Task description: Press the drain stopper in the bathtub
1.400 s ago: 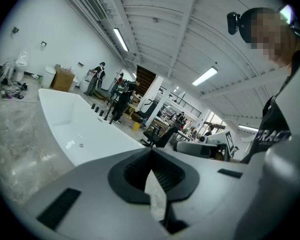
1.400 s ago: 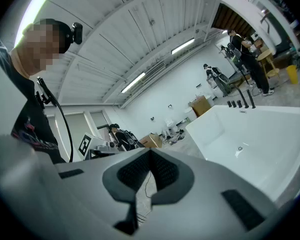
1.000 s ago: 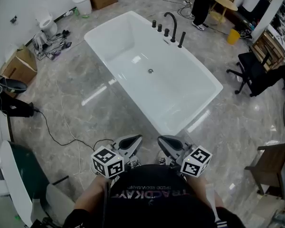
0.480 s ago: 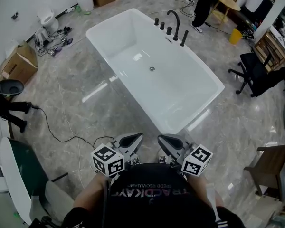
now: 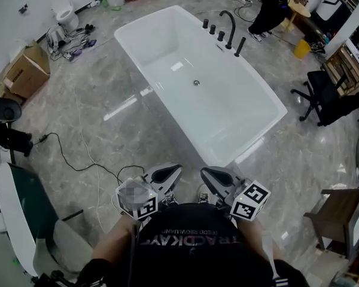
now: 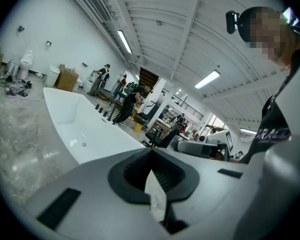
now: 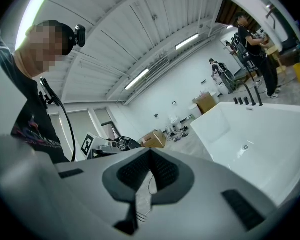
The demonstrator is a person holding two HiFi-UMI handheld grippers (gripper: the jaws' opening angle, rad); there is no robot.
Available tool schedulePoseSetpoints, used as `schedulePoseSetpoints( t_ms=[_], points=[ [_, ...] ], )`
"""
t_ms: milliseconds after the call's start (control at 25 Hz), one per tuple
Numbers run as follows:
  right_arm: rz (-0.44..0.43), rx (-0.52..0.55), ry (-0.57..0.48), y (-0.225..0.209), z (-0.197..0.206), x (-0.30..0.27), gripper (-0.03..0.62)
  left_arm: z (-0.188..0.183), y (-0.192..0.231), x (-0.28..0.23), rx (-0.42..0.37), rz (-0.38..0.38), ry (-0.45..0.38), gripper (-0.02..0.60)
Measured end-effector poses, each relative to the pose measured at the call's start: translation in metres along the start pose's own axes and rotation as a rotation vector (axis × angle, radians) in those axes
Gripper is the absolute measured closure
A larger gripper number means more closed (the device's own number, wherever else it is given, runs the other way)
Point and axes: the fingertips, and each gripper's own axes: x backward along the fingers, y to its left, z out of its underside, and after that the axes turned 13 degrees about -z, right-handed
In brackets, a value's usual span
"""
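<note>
Okay, left hand-held gripper and right hand-held gripper closed, empty, bottom centre; drain stopper well up-frame (right marginally nearer).

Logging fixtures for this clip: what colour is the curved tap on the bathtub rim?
The tap is black; clearest in the head view.

bright, even ceiling-strip light, glare on the bathtub and floor, fisheye bending at edges.
</note>
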Motion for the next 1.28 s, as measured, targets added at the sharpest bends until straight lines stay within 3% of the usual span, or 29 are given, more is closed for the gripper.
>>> schedulePoseSetpoints(
  t_ms=[680,1280],
  points=[
    [-0.038,0.001,0.053,0.013,0.015,-0.081,0.583,-0.003,0.070,0.052,0.073,-0.053,-0.041,0.575],
    [-0.167,-0.036,0.135,-0.003,0.015,-0.167,0.583,-0.016,0.151,0.086,0.192,-0.206,-0.101,0.575]
  ],
)
